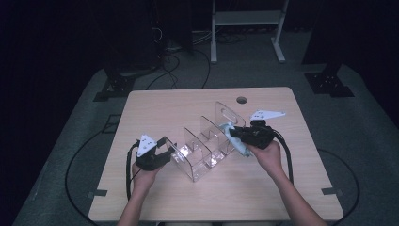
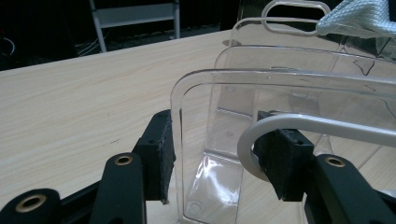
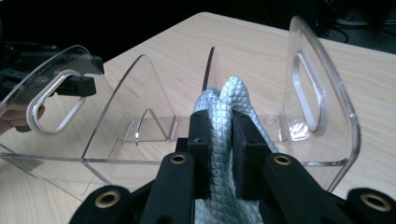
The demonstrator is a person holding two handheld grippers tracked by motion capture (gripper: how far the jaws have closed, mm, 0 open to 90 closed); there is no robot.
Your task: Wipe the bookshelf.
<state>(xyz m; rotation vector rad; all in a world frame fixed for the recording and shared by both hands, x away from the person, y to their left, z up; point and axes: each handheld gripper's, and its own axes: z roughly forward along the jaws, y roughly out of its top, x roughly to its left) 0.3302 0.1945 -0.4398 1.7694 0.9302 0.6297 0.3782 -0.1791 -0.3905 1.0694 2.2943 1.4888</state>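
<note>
Clear acrylic divider rack stands on the light wooden table, roughly mid-table, running diagonally from near left to far right. It has several upright partitions; each end panel carries a slotted handle cut-out.

Left gripper: held in the left hand at the near-left end of the rack. In the left gripper view the two black pads straddle the end panel, one pad outside the panel, the other inside at the edge of the handle slot. Pads look pressed to the panel on both sides (the outer pad's contact is hard to judge through the clear plastic), so I read it as clamped on the rack's end panel.

Right gripper: held in the right hand at the far-right part of the rack. Jaws are closed on a pale blue-grey cloth, bunched between the pads, its folded top standing above them. In the high view the cloth lies against the rack's right side, beside the far end panel. From the left gripper view the cloth sits above the rack's upper edge.
</note>
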